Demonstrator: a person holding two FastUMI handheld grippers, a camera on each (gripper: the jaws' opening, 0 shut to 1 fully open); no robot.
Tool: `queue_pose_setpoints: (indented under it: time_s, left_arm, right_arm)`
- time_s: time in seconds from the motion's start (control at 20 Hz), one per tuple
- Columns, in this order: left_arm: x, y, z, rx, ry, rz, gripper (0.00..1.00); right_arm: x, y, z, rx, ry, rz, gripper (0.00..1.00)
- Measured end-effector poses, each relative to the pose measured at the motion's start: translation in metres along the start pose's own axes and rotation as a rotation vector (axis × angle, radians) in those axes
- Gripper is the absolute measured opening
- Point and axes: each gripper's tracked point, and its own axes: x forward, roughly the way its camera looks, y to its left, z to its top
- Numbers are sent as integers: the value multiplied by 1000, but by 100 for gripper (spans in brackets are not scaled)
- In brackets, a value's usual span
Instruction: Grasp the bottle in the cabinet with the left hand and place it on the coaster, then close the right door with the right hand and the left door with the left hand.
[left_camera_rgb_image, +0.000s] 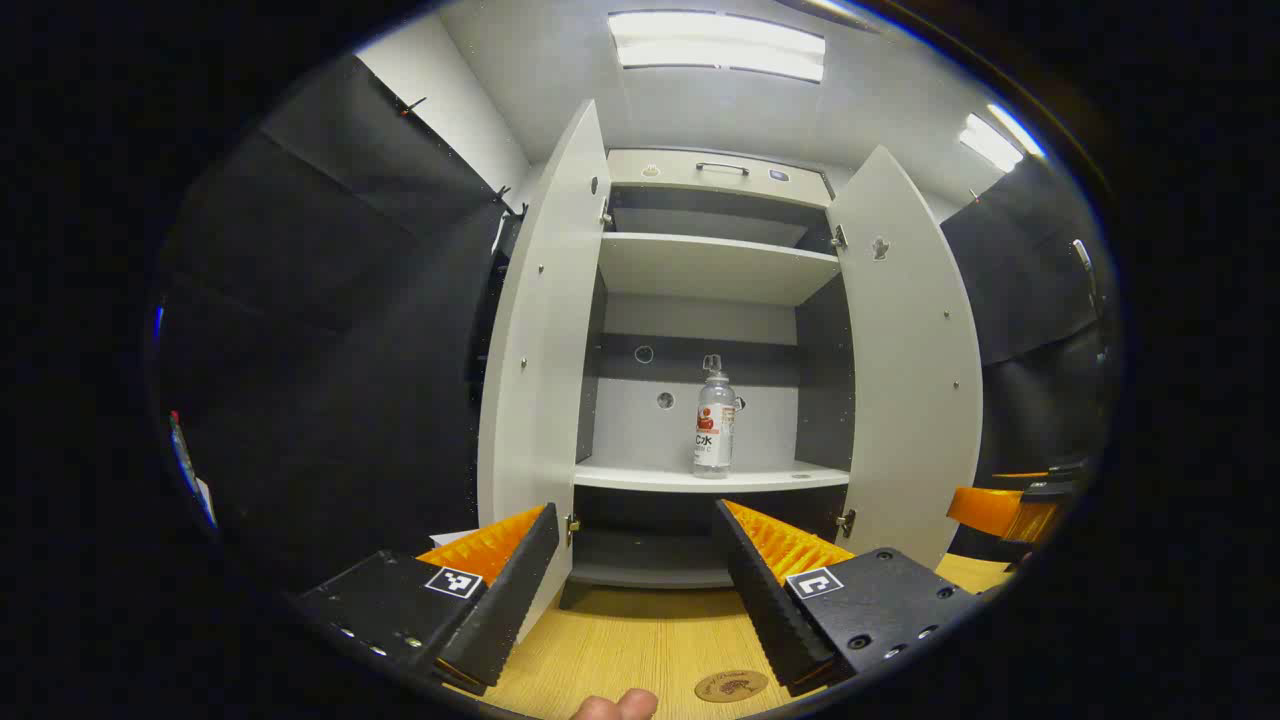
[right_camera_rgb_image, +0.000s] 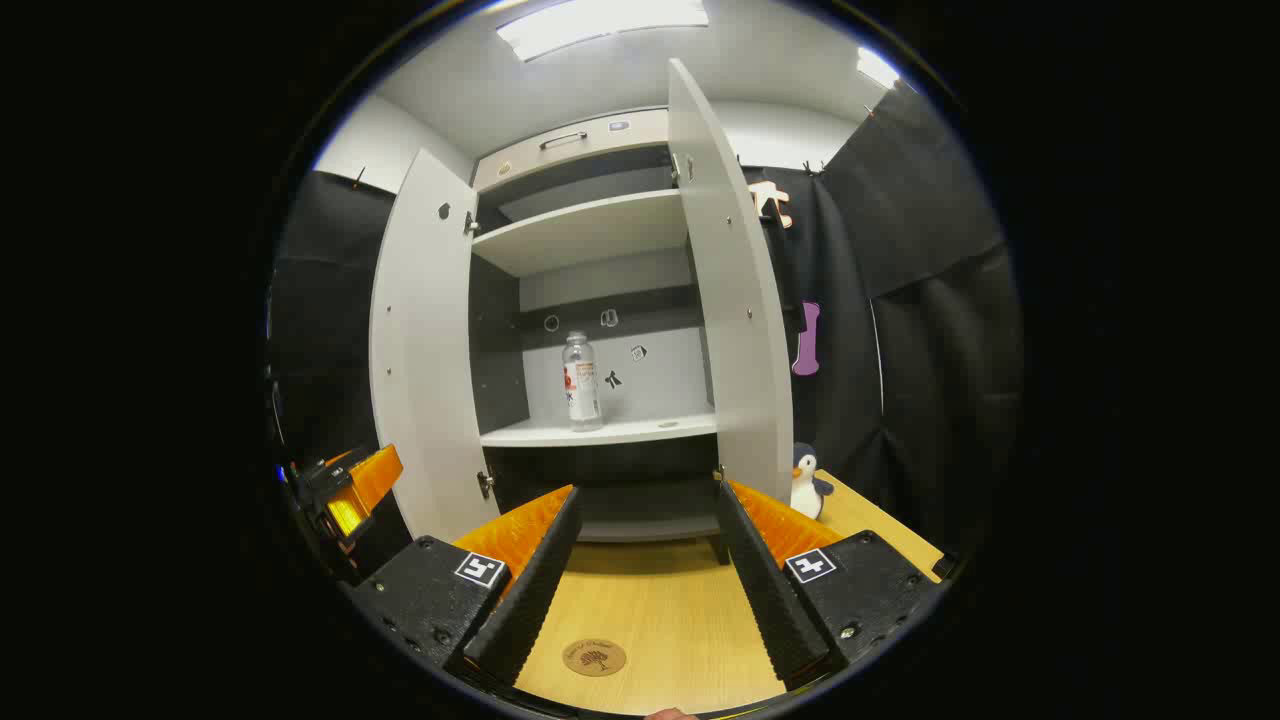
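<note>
Bottle (left_camera_rgb_image: 714, 425) upright on shelf (left_camera_rgb_image: 710, 478), doors (left_camera_rgb_image: 535, 340) open

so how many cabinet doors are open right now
2, both swung wide open: the left door on the left side of the cabinet and the right door on the right. The bottle stands on the shelf between them.

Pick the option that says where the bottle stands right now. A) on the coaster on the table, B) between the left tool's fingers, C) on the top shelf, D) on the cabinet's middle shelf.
D: the bottle stands upright on the middle shelf inside the open cabinet, while the coaster lies bare on the table and the left tool is open with nothing in it.
</note>
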Motion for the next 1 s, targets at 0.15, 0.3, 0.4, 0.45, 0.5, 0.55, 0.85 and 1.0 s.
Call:
queue_pose_setpoints:
  time_s: [0.15, 0.3, 0.4, 0.45, 0.5, 0.55, 0.85, 1.0]
  left_arm:
    - [1, -4, 1, 7, -4, -20, 99]
    - [1, -7, -2, 19, 13, -32, 94]
    - [2, -7, -5, 21, 29, -35, 94]
    - [3, -8, -5, 18, 30, -38, 94]
    - [3, -10, -4, 13, 27, -43, 99]
    - [5, -11, -4, 8, 25, -50, 94]
    - [26, -22, 6, -32, 7, -95, 95]
    - [54, -36, 16, -54, -25, -150, 99]
  right_arm:
    - [-2, -2, 3, 6, -18, 7, 84]
    - [-2, -2, 1, 12, -19, 8, 84]
    - [-2, -3, 3, 21, -20, 10, 84]
    - [-3, -3, 4, 23, -25, 10, 84]
    - [-3, -4, 3, 19, -29, 7, 84]
    - [-3, -3, 3, 16, -29, 3, 84]
    - [-4, -3, 5, 21, -25, -1, 84]
    - [-7, -4, 6, 19, -32, -10, 84]
